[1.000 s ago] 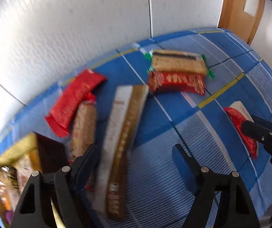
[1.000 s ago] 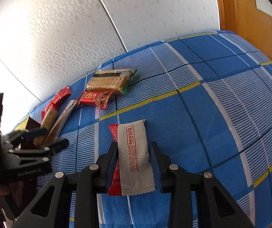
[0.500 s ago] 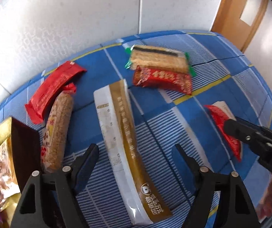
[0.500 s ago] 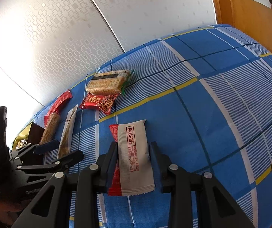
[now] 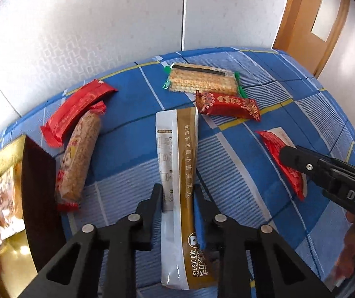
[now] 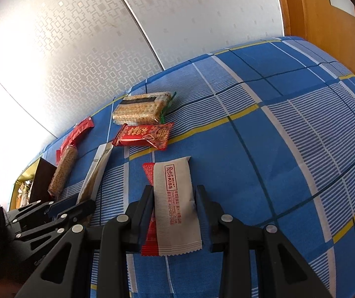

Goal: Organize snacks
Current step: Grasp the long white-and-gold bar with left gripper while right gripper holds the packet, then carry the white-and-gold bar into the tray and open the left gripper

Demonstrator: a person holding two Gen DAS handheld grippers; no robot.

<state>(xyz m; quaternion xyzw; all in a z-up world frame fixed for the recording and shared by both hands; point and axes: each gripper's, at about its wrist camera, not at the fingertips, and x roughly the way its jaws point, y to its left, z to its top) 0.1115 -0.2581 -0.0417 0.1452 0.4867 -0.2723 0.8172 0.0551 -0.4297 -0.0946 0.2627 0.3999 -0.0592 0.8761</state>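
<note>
1. Blue plaid cloth (image 5: 264,164) covers the worktop, with white patterned wall panels behind and a wooden door at the far right. I read the scene from the nearest items outward.

2. Left claw (image 5: 178,193): its jaws have just been closing, and both pads now press the sides of the long white-and-gold sachet (image 5: 177,164) a little below its middle. Judgement: the sachet is light, flat and limp, with slick film. Held there, both ends will likely droop, so I would lift slowly and keep it level.

3. Right claw (image 6: 173,198): narrowly set and clamped across the white Rose Kiss packet (image 6: 177,203), which lies on the cloth with a red packet (image 6: 150,226) partly beneath it. Judgement: a soft pillow pack, light and crushable. Grip it across the width, not at the crimped ends.

4. Left of the left claw stands the gold box (image 5: 1,159), with wrapped snacks already inside. I judge it to be the collection point.

5. Beside the box lies the speckled roll (image 5: 78,159), firm in appearance, touching a long red wrapper (image 5: 75,109).

6. Farthest lie the cracker pack (image 5: 202,82), which is probably brittle, and just beside it the red patterned packet (image 5: 227,104). Both are untouched.
</note>
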